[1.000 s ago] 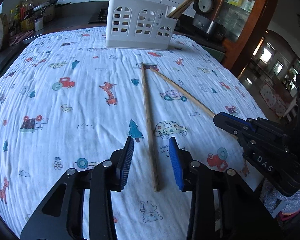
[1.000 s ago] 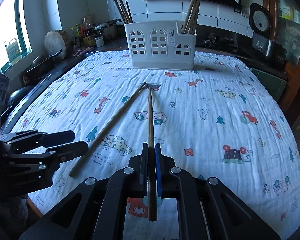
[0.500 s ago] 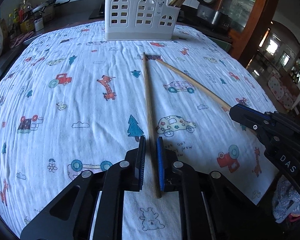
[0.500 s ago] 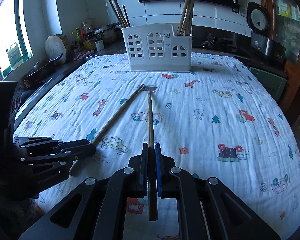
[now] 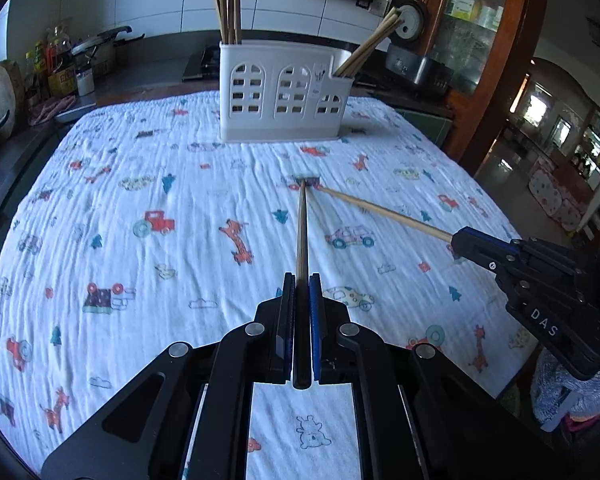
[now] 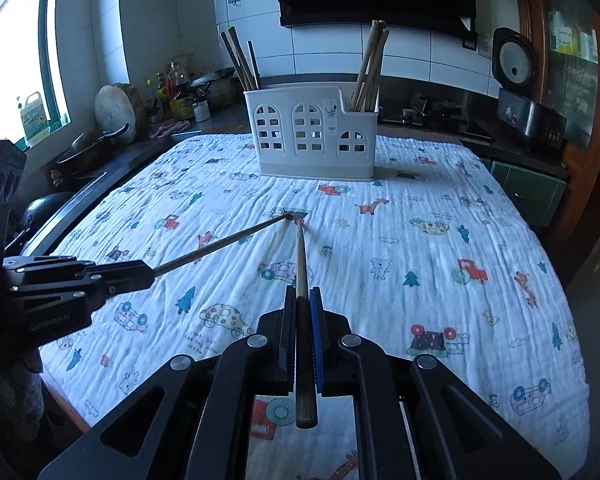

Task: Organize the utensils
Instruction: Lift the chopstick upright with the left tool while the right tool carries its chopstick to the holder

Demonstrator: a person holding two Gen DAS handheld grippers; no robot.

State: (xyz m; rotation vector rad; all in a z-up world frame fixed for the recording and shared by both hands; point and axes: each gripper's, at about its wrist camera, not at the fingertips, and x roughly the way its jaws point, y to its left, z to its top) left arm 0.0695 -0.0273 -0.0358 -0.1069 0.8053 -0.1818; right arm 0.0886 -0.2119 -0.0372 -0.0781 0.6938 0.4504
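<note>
1. Two chopsticks are in play, one per gripper. The left gripper has just closed: a sec ago its jaws stood wide around the left chopstick, now they are fully pinched on the near end of it.
2. The right gripper is the same as before: jaws tight on the right chopstick, w/ the butt end sticking out behind the pads.
3. Both near ends look lifted a bit off the cloth compared w/ a sec ago. The far tips are close together, approx. touching each other, at a spot in front of the holder, and seem low at the cloth; if they are still resting on it I cannot tell.
4. The holder is white plastic w/ arched holes, standing at the far end of the cloth. It has already chopsticks in its left compartment and in its right compartment; the middle one looks empty.
5. Meaning for the task, I judge: the pick-up step is done for both sticks, so next is to carry them to the holder and drop them in, tips first. Risk: the thin sticks may swing in the pads during the carry.
</note>
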